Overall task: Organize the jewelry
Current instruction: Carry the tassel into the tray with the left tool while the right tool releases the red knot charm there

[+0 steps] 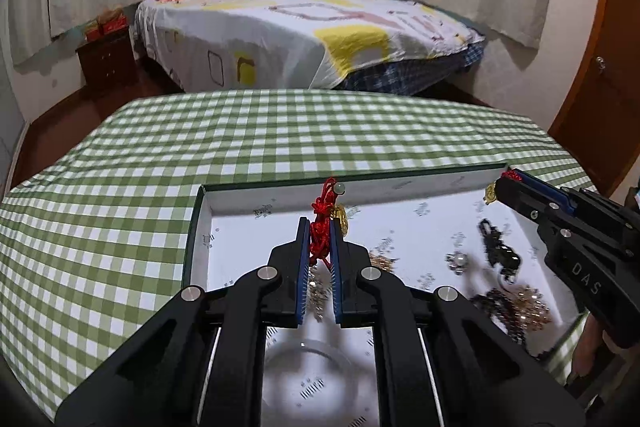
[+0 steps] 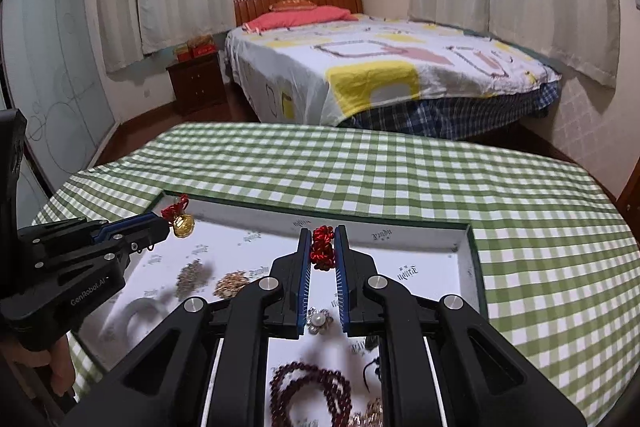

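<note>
Above white tray (image 1: 280, 193), both jaws clamped tight on red cord (image 1: 320, 231).

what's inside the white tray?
Inside the white tray: a pearl brooch, dark red bead strands and gold chain piles. Gripper bodies cover part of the floor.

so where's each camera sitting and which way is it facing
Left wrist view: on the left gripper, looking forward and down over the white tray toward the bed; shut on a red cord; right gripper at right.
Right wrist view: on the right gripper, same heading; shut on a red knot; left gripper and a hand at left.
Shared: tray, checked cloth, bed.
</note>
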### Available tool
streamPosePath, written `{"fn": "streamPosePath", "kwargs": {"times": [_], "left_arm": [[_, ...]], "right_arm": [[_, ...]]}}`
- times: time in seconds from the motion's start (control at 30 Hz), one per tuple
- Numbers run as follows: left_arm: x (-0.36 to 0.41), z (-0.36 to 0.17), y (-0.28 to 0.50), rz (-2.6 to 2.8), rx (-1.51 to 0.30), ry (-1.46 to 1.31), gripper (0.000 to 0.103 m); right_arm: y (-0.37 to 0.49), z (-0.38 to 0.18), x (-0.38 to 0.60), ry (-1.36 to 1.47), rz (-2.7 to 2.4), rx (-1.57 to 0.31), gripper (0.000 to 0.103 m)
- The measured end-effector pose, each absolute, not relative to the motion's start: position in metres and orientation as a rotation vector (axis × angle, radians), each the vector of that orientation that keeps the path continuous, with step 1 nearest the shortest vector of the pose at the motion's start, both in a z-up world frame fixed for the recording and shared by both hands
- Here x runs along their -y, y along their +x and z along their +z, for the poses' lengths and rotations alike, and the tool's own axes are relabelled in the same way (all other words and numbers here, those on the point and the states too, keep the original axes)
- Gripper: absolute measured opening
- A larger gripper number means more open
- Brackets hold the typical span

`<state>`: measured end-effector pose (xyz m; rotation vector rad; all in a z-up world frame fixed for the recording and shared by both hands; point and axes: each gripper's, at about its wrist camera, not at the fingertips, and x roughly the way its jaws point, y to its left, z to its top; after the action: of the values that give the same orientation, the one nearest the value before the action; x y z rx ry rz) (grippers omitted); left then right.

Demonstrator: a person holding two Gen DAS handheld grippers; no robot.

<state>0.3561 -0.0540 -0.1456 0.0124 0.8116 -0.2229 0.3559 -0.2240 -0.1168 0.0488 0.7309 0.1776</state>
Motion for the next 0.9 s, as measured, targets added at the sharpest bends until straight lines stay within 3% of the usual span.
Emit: {"fn": "streamPosePath", "kwargs": {"times": [0.77,0.9], "left_arm": [[0.056,-0.176,0.395,-0.207,-0.943,0.014,0.01],[0.055,-0.178,0.394,-0.201,-0.942,0.009,0.019]], "right_arm": [[0.396,-0.152,0.224,0.032,0.163,-0.925,0.013],[0.399,-0.156,0.226,0.042,0.162,-0.942,0.013]]}}
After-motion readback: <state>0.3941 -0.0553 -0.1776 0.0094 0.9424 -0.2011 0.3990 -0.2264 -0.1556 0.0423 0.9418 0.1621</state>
